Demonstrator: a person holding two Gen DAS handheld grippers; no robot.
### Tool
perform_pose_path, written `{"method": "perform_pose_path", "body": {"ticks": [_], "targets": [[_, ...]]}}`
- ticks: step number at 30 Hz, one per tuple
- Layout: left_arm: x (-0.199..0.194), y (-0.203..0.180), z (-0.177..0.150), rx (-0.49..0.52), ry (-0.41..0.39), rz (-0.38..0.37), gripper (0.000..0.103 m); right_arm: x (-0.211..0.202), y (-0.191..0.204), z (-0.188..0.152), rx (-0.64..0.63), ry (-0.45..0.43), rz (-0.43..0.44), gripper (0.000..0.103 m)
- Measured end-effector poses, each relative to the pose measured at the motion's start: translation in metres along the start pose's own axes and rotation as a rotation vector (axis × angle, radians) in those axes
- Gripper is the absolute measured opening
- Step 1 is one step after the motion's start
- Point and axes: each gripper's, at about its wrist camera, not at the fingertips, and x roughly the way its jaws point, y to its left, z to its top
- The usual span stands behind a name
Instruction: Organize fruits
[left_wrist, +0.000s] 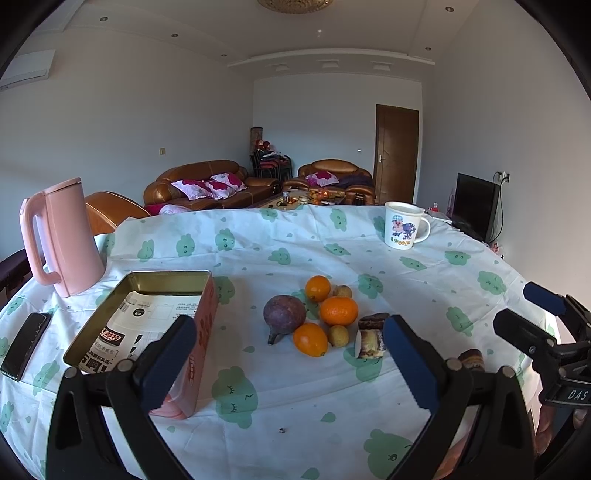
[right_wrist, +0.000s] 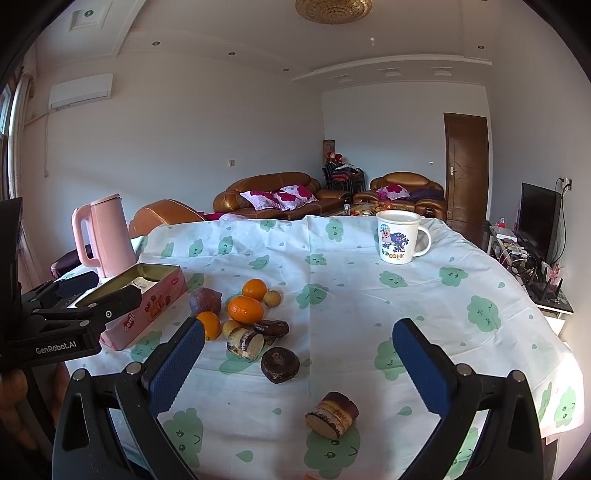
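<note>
Nearest my right tongs (right_wrist: 297, 363) lies a cut chocolate-coated cake roll (right_wrist: 331, 414), on its side on the cloud-print tablecloth (right_wrist: 424, 302), its layered sponge end facing me. Both pairs of tongs are spread wide with nothing between their blue pads: the right ones frame that roll from above, and my left tongs (left_wrist: 290, 360) hang over bare cloth just short of the fruit.

Next out, in the right view, a round chocolate doughnut (right_wrist: 280, 364) sits flat, and beyond it a second cut roll (right_wrist: 246, 343) leans against another chocolate piece (right_wrist: 271, 328).

Then the fruit, gathered in one loose cluster near the middle of the table. In the left view the closest is a glossy orange (left_wrist: 310, 339), smooth and bright, touching a small tan longan (left_wrist: 338, 335) on its right. Left of them sits a dull purple passion fruit (left_wrist: 284, 314), mottled and round, with a dark stem stub pointing toward me. Behind the longan is the largest orange (left_wrist: 338, 310), slightly flattened, and behind that a smaller orange (left_wrist: 317, 288) with a second longan (left_wrist: 342, 291) just beside it.

Left of the cluster, near but apart, stands an open pink tin (left_wrist: 162, 332) with a gold interior and a printed paper lying in its bottom. A dark phone (left_wrist: 26, 345) lies flat farther left, and a pink kettle (left_wrist: 62, 236) stands upright behind the tin. Well back on the right stands a white cartoon mug (left_wrist: 404, 229), handle to the right.
</note>
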Motion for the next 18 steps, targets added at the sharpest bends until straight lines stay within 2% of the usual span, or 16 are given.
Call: {"method": "perform_pose_path", "body": {"ticks": [13, 18], "targets": [[0.013, -0.001, -0.009, 0.006, 0.035, 0.006, 0.103, 0.013, -0.008, -0.008, 0.003, 0.037, -0.018, 0.102], [0.031, -0.007, -0.019, 0.004, 0.093, -0.023, 0.103, 0.024, -0.019, -0.030, -0.010, 0.080, -0.053, 0.102]]}}
